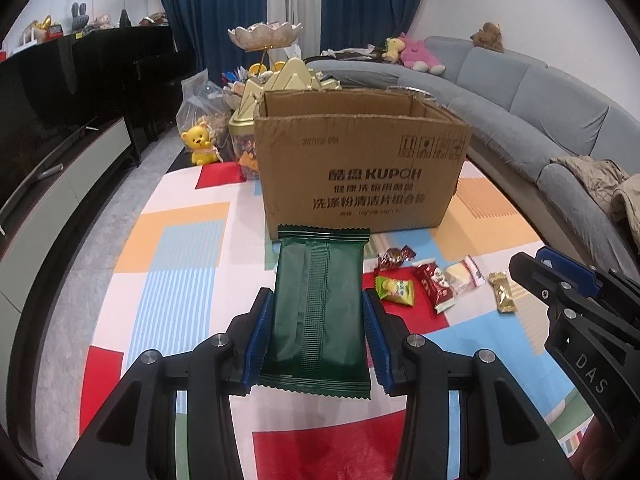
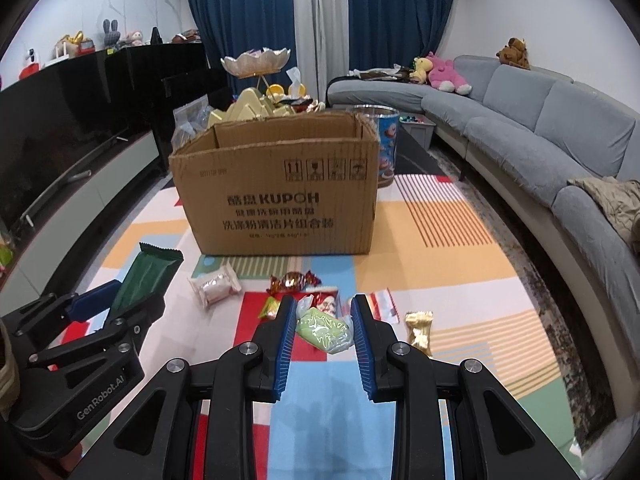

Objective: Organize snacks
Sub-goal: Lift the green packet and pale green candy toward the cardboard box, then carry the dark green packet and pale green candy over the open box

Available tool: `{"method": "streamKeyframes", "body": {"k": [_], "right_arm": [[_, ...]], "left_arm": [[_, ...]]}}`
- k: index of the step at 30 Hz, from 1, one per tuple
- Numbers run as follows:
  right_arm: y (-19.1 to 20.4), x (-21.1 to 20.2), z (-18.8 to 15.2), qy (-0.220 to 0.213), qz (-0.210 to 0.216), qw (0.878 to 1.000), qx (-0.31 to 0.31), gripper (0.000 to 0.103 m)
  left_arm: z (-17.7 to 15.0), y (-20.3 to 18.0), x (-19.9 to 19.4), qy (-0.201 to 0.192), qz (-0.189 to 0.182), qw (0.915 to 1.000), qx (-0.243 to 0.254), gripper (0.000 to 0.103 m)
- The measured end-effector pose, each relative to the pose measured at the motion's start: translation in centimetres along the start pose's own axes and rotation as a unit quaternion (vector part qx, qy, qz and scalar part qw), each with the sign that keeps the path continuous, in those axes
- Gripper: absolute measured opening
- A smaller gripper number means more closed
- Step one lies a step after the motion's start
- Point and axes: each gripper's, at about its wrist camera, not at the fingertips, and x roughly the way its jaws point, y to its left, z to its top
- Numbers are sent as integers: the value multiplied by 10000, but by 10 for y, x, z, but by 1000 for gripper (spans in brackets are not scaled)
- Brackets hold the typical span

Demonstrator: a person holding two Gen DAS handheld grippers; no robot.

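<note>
My left gripper (image 1: 319,300) is shut on a dark green snack packet (image 1: 318,312), held above the patterned mat in front of an open cardboard box (image 1: 360,176). The packet also shows in the right wrist view (image 2: 148,276). My right gripper (image 2: 323,304) is shut on a pale green wrapped snack (image 2: 324,330), held just above the mat. It shows at the right edge of the left wrist view (image 1: 560,280). Loose snacks lie on the mat: a gold packet (image 2: 419,331), a red foil candy (image 2: 294,281), a white wrapped cake (image 2: 216,290), a red packet (image 1: 436,286), a green-yellow packet (image 1: 396,290).
The box (image 2: 276,196) stands on the colourful mat (image 2: 452,280). Behind it are a yellow bear toy (image 1: 199,142), gold containers (image 1: 280,80) and a tiered dish (image 2: 256,62). A grey sofa (image 2: 540,136) curves along the right. A black TV cabinet (image 2: 80,120) lines the left.
</note>
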Motion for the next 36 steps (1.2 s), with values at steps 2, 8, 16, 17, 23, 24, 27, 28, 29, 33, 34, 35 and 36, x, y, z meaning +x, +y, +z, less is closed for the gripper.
{"method": "streamKeyframes", "body": {"k": [2,8,16,17,23,24,27,28,29,33,34,35,36], "right_arm": [[-2,-2,6,-67,-11,10000,-29,29],[-3,-5,23,-217,-25,9997,-119,30],[-5,-6,47,-494,-54,9985,-211,29],[-5,-6,51,-530,-56,9983,-219,30],[-7,-9,68,-743,-74,9968,-275,29],[-7,-9,71,-761,-67,9967,-280,30],[-6,-8,81,-833,-62,9960,-306,30],[-6,-8,83,-845,-55,9959,-311,30],[-6,-7,86,-858,-43,9958,-318,30],[-7,-4,96,-915,-14,9952,-346,30],[-6,-3,99,-926,-6,9951,-351,30],[-6,-3,102,-937,4,9950,-354,29],[-5,-2,104,-949,11,9948,-359,30]], "left_arm": [[4,-1,-1,-42,1,10000,-12,44],[18,-5,-6,-184,13,9998,-69,44],[44,-6,-13,-423,52,9990,-99,44],[47,-7,-14,-460,59,9989,-100,44],[69,-6,-17,-660,90,9977,-120,44],[73,-6,-17,-690,91,9975,-122,44],[83,-5,-17,-771,106,9969,-133,44],[87,-4,-17,-794,111,9967,-141,44],[90,-4,-16,-807,113,9966,-148,44],[103,-3,-13,-871,133,9960,-155,44],[105,-3,-12,-879,131,9959,-155,44],[108,-3,-10,-886,135,9959,-154,44],[111,-2,-9,-888,136,9958,-158,44]]}}
